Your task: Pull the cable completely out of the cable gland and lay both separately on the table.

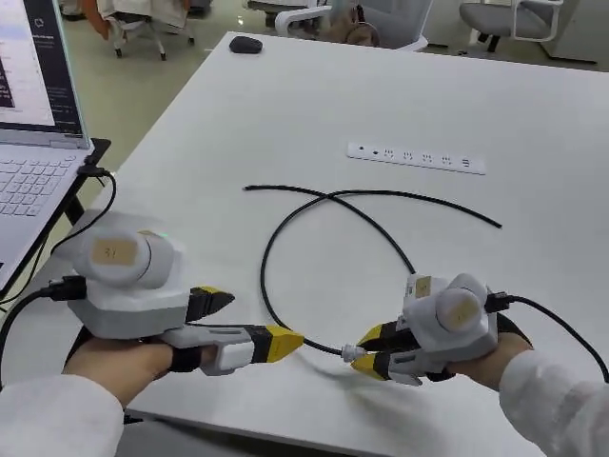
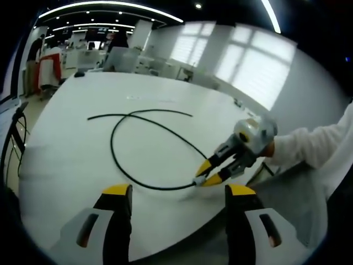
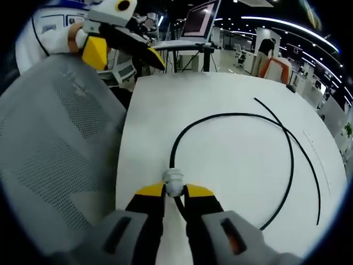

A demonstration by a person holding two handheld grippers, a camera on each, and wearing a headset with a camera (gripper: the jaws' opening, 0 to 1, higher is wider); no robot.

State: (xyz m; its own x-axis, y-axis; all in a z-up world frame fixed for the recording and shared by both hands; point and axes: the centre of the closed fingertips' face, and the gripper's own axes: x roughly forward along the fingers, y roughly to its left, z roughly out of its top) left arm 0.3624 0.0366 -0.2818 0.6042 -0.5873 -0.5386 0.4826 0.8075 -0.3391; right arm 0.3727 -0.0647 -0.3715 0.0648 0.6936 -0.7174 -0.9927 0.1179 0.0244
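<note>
The right hand-held gripper point(image 3: 174, 190) pinches the white cable gland point(image 3: 172, 181), its black cable point(image 1: 330, 196) looped on the table point(image 1: 285, 105); the left hand-held gripper point(image 2: 179, 190) gapes wide.

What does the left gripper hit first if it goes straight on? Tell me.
Probably the cable right beside the gland, which the right gripper pinches. The left gripper, jaws open, points at that spot across the table; depth is hard to judge.

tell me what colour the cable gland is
White. The cable gland shows best in the right gripper view.
</note>
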